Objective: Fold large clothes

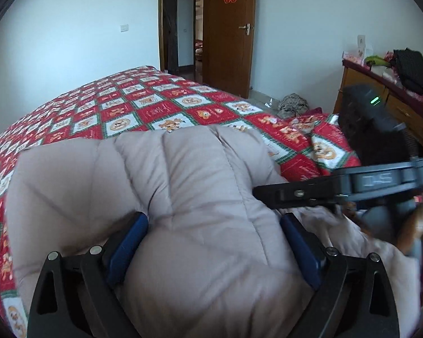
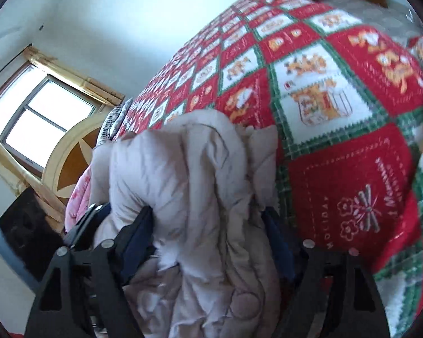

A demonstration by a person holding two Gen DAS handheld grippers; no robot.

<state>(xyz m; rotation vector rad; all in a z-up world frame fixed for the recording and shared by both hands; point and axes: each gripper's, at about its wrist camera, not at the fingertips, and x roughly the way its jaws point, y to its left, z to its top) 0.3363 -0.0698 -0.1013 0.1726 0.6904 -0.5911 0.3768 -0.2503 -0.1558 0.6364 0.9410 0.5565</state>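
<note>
A beige quilted padded coat (image 1: 183, 197) lies bunched on a bed with a red, white and green patterned cover (image 1: 143, 104). My left gripper (image 1: 214, 225) has its blue-padded fingers on either side of a thick fold of the coat and grips it. The other gripper's black body (image 1: 338, 188) crosses the right of this view. In the right wrist view my right gripper (image 2: 208, 217) is shut on a bunched fold of the same coat (image 2: 189, 174), held over the bed cover (image 2: 338, 112).
An open wooden door (image 1: 228, 33) and doorway are behind the bed. A wooden dresser (image 1: 394, 107) with piled items stands at the right. A window (image 2: 42, 118) and wooden headboard (image 2: 76, 157) show at the left in the right wrist view.
</note>
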